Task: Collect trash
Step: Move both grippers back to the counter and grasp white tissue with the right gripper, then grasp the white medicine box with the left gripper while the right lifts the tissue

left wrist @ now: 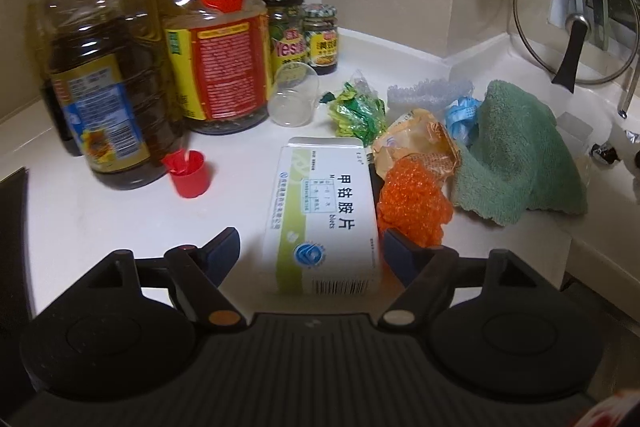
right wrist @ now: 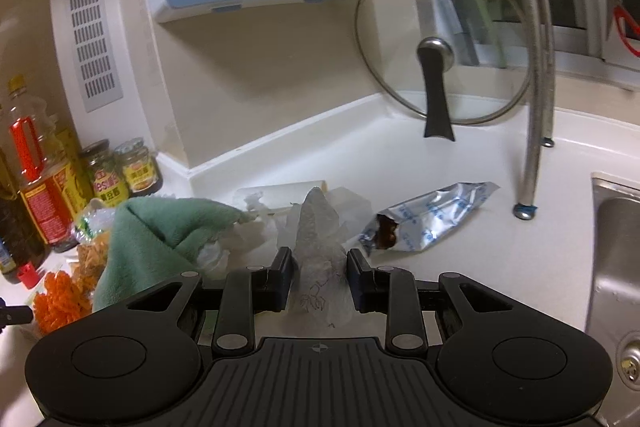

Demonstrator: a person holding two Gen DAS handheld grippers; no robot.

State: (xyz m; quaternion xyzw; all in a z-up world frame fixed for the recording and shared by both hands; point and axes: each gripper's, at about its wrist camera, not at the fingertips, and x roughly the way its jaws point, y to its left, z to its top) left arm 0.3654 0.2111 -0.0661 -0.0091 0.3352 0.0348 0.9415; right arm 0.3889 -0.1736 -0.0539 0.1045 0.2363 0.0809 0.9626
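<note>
White kitchen counter (left wrist: 100, 211) crowded along the back wall: oil bottles (left wrist: 100, 75) at upper left of the left wrist view, a glass pot lid (left wrist: 576, 19) leaning at upper right, a green cloth (left wrist: 516, 155) at right of centre.

Left gripper (left wrist: 310, 247) standing wide open, straddling the near end of a white-and-green medicine box (left wrist: 324, 215) lying flat at lower centre; right finger close beside the box edge, left finger clear of it, no squeeze yet. Probably light thin cardboard, likely empty, stiff along its length but easy to crush, smooth enough to slide on the counter. Best taking it across the narrow width near the barcode end, closing gently.

Orange mesh scrap (left wrist: 412, 203) touching the box's right side, likely springy and prone to snagging the finger.

Right gripper (right wrist: 319, 269) narrowed and pinching a crumpled translucent plastic wrapper (right wrist: 320, 243) at centre of the right wrist view. Limp, weightless, slippery stuff; bunching it at its thickest fold looks safest.

Torn silver foil packet (right wrist: 432, 219) lying just right, not touching the fingers.
</note>
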